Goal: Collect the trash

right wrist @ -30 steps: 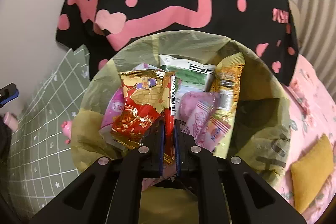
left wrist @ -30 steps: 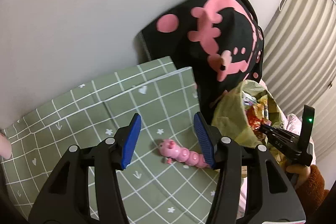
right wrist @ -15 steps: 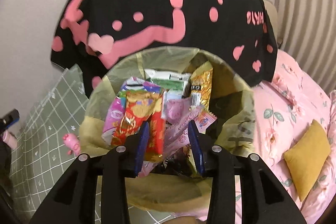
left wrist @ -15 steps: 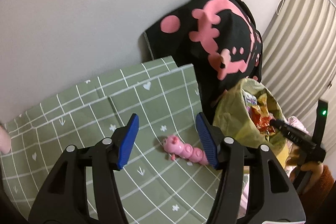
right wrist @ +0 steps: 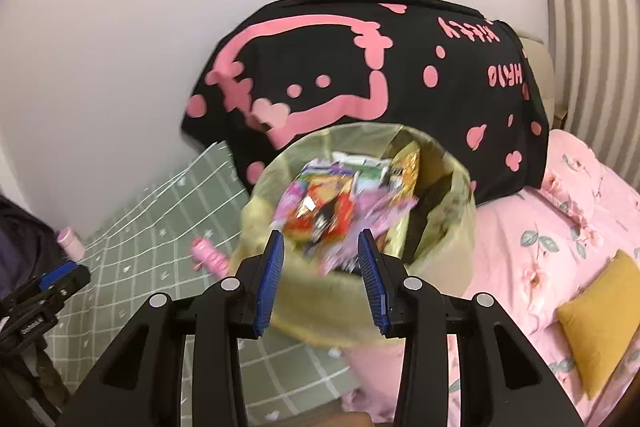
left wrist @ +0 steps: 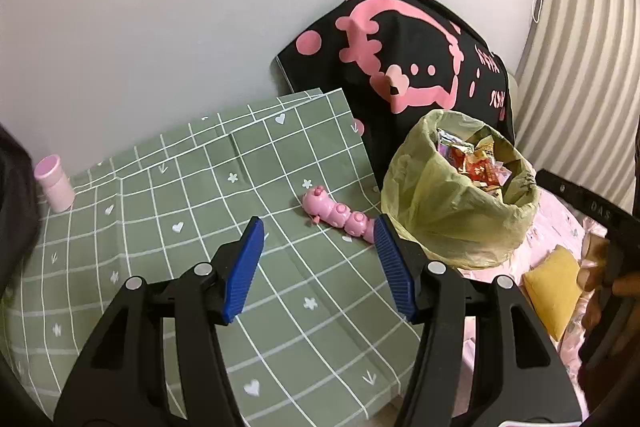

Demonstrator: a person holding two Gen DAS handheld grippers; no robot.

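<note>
Yellow-green plastic lines the trash bag [left wrist: 448, 203], and it is stuffed: snack wrappers [right wrist: 340, 215] in red, purple and gold heap right up to its mouth. The bag stands on the bed, at the edge of the green checked sheet [left wrist: 200, 227], with the black and pink cushion [left wrist: 400, 59] propped behind it. The right gripper [right wrist: 322, 269] hangs just short of the bag's mouth, jaws spread wide and holding nothing; the wrappers look blurred in its view, so what lies on top cannot be read. The left gripper [left wrist: 318, 259] hovers above the sheet, jaws also wide and empty, and the pink caterpillar toy [left wrist: 336, 217] lies just ahead of its right finger, close beside the bag.

By the look of it, a drop into the bag is done and the hunt for the next piece is on. No loose wrapper shows on the sheet. A pink cup [left wrist: 54, 183] stands far off near the wall, a yellow pillow [right wrist: 596, 323] on the floral bedding. The next move calls for swinging away from the bag to search, and leaving the toy alone unless it counts as trash.
</note>
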